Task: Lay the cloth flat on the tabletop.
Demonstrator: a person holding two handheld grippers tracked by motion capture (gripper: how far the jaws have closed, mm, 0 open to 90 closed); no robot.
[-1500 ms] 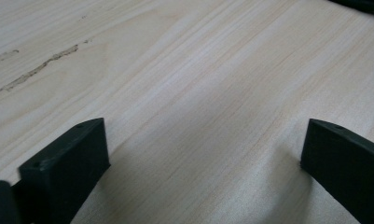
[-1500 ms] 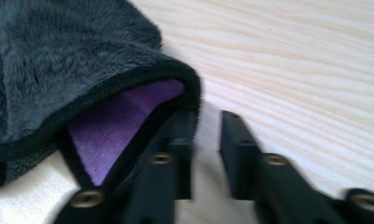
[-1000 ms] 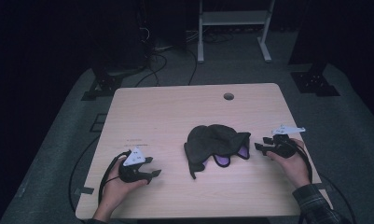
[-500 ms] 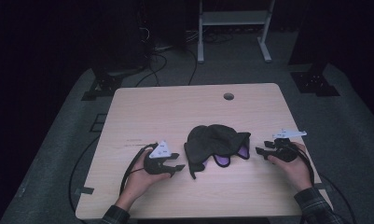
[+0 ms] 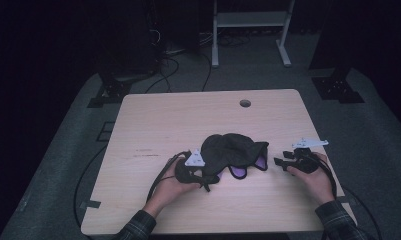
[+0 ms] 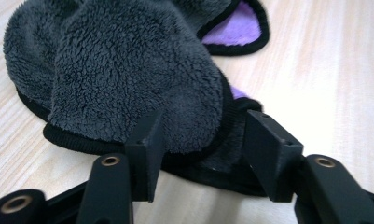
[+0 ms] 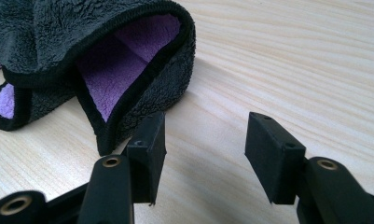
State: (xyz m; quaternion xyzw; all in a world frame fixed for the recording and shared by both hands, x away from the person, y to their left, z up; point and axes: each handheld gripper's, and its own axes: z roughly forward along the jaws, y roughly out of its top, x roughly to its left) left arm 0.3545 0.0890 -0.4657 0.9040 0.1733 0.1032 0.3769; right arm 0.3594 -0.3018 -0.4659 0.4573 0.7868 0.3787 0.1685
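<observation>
A crumpled dark grey fleece cloth (image 5: 231, 152) with black trim and a purple lining lies on the wooden table (image 5: 188, 120), slightly right of centre. My left gripper (image 5: 204, 181) is at the cloth's near left edge, open; in the left gripper view its jaws straddle a fold of the fleece (image 6: 142, 79) without closing. My right gripper (image 5: 280, 162) is open just right of the cloth, apart from it; the right gripper view has a cloth corner (image 7: 142, 70) with its purple inside beside the left jaw.
A round cable hole (image 5: 245, 103) sits near the table's far edge. Cables trail off the near left edge (image 5: 88, 200). A white metal frame (image 5: 248, 30) and dark stands are on the carpet beyond the table.
My left gripper has slid right across the table from the near left to the cloth's edge. The right gripper has shifted slightly toward the cloth.
</observation>
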